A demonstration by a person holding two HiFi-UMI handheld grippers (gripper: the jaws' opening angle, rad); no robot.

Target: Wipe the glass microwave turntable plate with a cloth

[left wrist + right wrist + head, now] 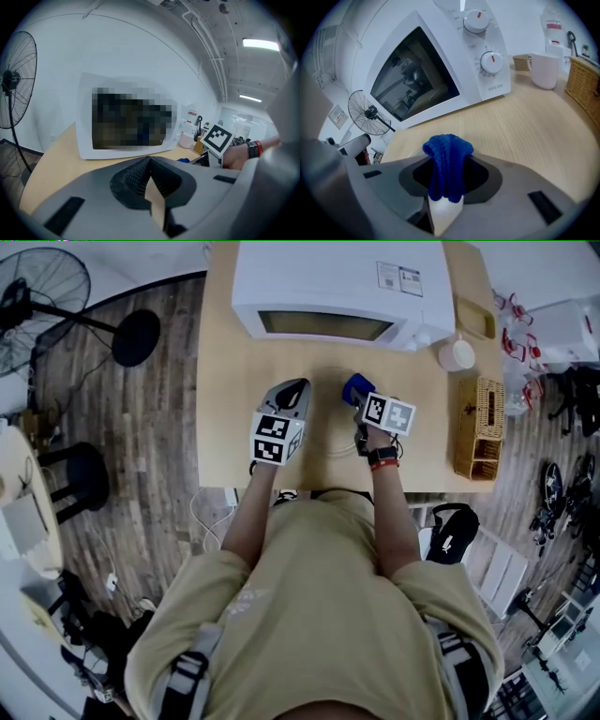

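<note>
Plate not made out in any view; presumed inside the shut microwave [342, 287], ahead of both tongs. Cloth [446, 150] is pinched in right tongs [447, 180]; left tongs [150, 164] pressed together, empty. Risk: cloth, held by one fold, could be dragged free during rubbing.

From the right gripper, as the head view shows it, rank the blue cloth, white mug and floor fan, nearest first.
1. Blue cloth, pinched in the right gripper fingers.
2. White mug, farther back and to the right.
3. Floor fan, far left, farthest by a wide margin.
</note>
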